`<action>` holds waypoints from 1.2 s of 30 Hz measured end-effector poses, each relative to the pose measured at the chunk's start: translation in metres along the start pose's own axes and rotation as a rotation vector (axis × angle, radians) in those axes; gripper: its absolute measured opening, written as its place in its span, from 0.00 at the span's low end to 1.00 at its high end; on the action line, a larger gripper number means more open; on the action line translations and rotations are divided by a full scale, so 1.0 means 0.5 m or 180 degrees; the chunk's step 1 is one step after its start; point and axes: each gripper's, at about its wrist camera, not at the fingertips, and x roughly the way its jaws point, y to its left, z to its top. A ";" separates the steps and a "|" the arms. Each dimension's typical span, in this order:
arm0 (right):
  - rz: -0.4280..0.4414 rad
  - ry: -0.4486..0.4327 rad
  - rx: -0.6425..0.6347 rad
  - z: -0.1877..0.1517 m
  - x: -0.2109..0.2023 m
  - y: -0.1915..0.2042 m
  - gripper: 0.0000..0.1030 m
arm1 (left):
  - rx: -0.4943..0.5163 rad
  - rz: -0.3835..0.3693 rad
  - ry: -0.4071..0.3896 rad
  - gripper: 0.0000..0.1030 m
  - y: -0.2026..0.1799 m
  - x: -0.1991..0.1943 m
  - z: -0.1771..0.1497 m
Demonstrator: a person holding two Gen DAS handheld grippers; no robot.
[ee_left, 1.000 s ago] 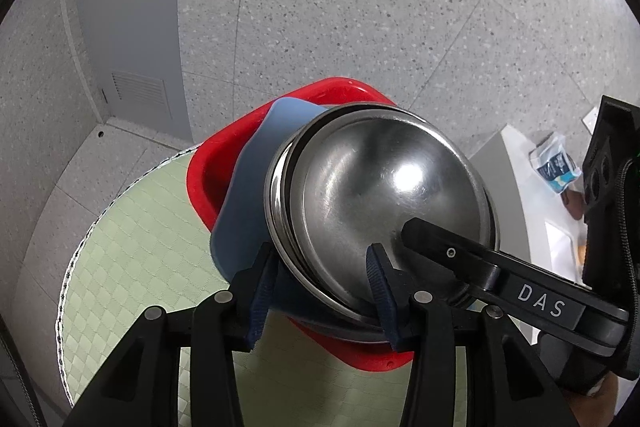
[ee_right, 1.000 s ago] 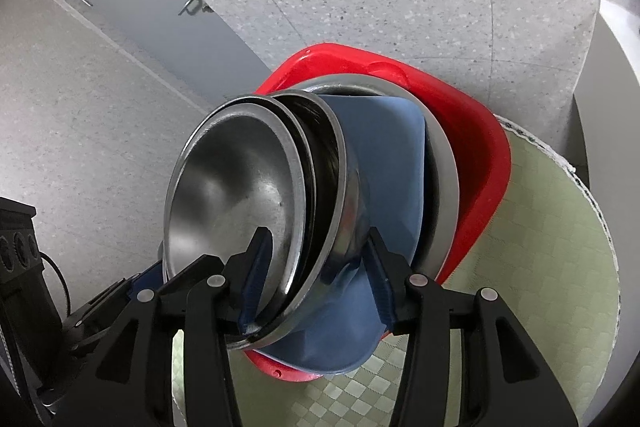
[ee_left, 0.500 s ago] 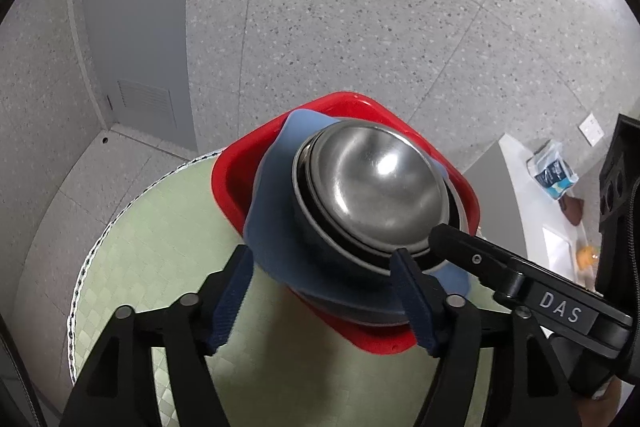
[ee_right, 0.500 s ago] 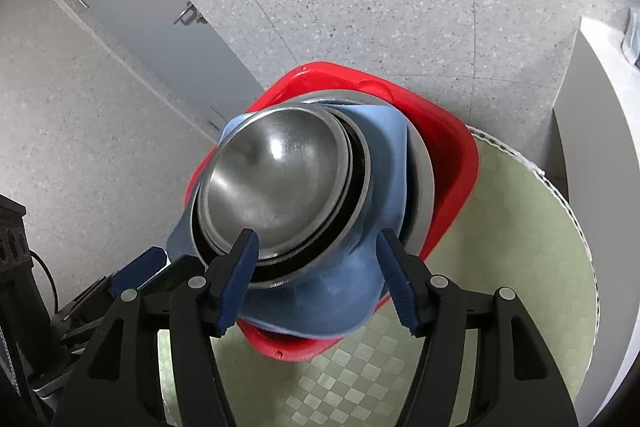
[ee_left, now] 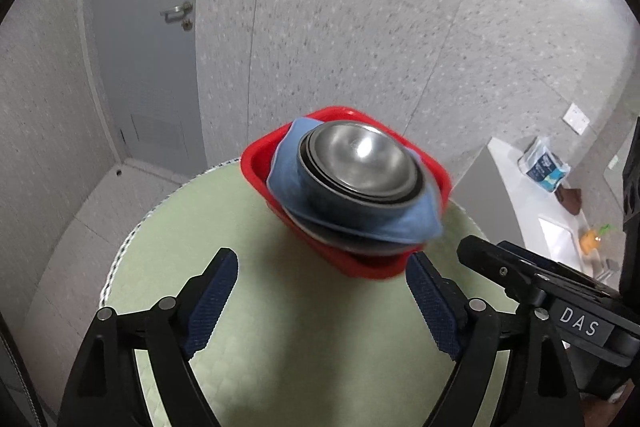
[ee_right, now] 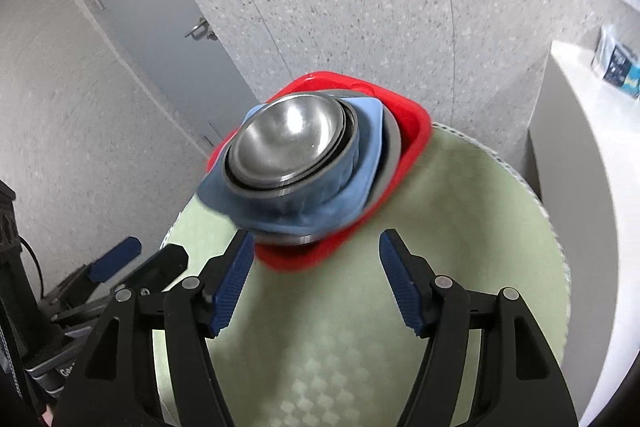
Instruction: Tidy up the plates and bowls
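Evidently both tools stood clear of the dishes so that the pile could sit by its own weight. The left tool [ee_left: 322,281] had its jaws spread wide and empty above the green table [ee_left: 256,247]; the right tool [ee_right: 316,267] was likewise agape, holding nothing. The stack rested near the table's far edge. A red basin [ee_right: 412,119] formed the base, and in it lay a grey plate [ee_right: 390,147], then a blue square plate [ee_right: 366,167], then nested steel bowls [ee_right: 288,131] with the shiniest uppermost. The widest pieces sat lowest, which I judge keeps the heap steady, though it leaned somewhat. The stacking looked about finished.
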 end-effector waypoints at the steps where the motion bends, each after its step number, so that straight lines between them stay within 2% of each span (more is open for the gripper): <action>1: -0.0004 -0.0066 -0.0044 -0.016 -0.025 0.004 0.65 | 0.0019 0.0018 -0.0055 0.83 -0.005 -0.023 -0.017; 6: -0.0008 -0.0331 -0.0233 -0.095 -0.140 0.009 0.72 | 0.0075 0.0109 -0.0399 0.93 -0.049 -0.174 -0.132; 10: 0.0036 -0.0479 -0.0351 -0.182 -0.240 0.005 0.73 | 0.0072 0.0182 -0.0548 0.93 -0.087 -0.292 -0.243; 14: 0.0090 -0.0595 -0.0419 -0.276 -0.331 0.005 0.75 | 0.0222 0.0352 -0.0848 0.97 -0.137 -0.429 -0.375; 21: 0.0060 -0.0812 -0.0498 -0.417 -0.475 0.009 0.77 | 0.0448 0.0440 -0.1292 0.99 -0.211 -0.641 -0.583; 23: 0.0027 -0.0909 -0.0516 -0.460 -0.517 0.012 0.84 | 0.0451 0.0392 -0.1385 0.99 -0.220 -0.705 -0.649; 30: -0.0128 -0.1261 -0.0530 -0.637 -0.670 0.046 0.88 | 0.0482 0.0269 -0.1569 0.99 -0.217 -0.877 -0.876; 36: -0.0320 -0.1581 -0.0423 -0.823 -0.782 0.085 1.00 | 0.0488 0.0297 -0.1713 0.99 -0.135 -1.019 -1.073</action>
